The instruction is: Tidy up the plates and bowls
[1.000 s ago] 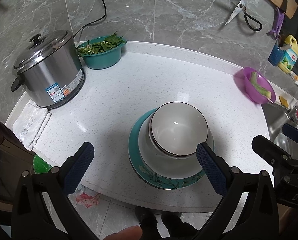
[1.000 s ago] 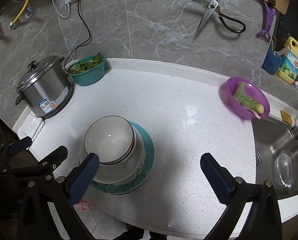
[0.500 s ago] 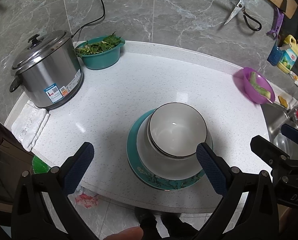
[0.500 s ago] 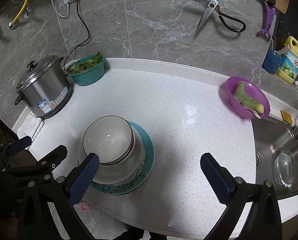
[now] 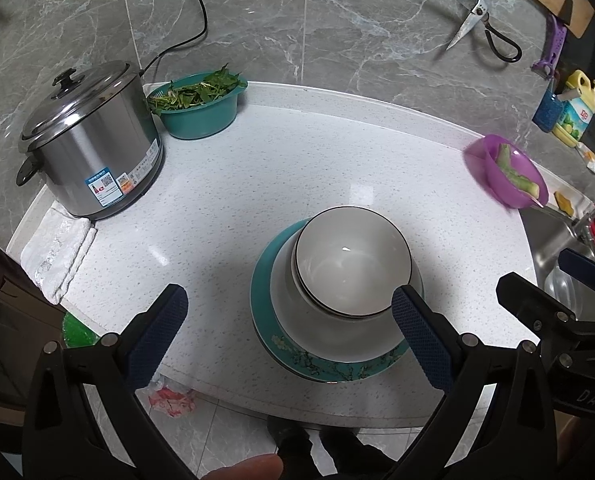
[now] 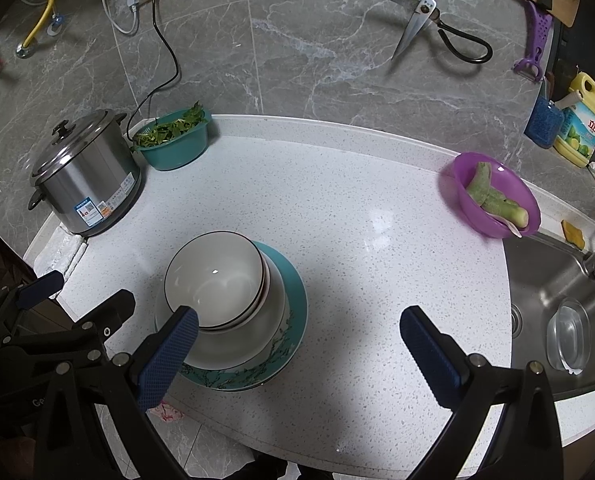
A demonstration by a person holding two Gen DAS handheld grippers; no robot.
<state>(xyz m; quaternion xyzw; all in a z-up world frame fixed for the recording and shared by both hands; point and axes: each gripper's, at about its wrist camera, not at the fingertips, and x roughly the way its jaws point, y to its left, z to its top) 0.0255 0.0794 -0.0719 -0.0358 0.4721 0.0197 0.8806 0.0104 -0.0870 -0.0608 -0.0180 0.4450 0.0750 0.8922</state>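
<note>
A stack of white dark-rimmed bowls (image 5: 349, 264) (image 6: 217, 284) sits on a teal flowered plate (image 5: 329, 368) (image 6: 293, 312) near the front edge of the white counter. My left gripper (image 5: 285, 328) is open and empty, held above and in front of the stack, its right finger over the stack's near right side. My right gripper (image 6: 297, 340) is open and empty, its left finger over the stack's near left side. Each gripper shows at the edge of the other's view.
A steel rice cooker (image 5: 89, 140) and a teal basin of greens (image 5: 201, 104) stand at the back left. A white cloth (image 5: 57, 252) lies at the left edge. A purple bowl with peeled vegetable (image 6: 493, 196) sits by the sink (image 6: 557, 312), which holds a glass bowl (image 6: 569, 336).
Both grippers have drifted very slightly; the stack of bowls and the plate have not moved. Both grippers stay open.
</note>
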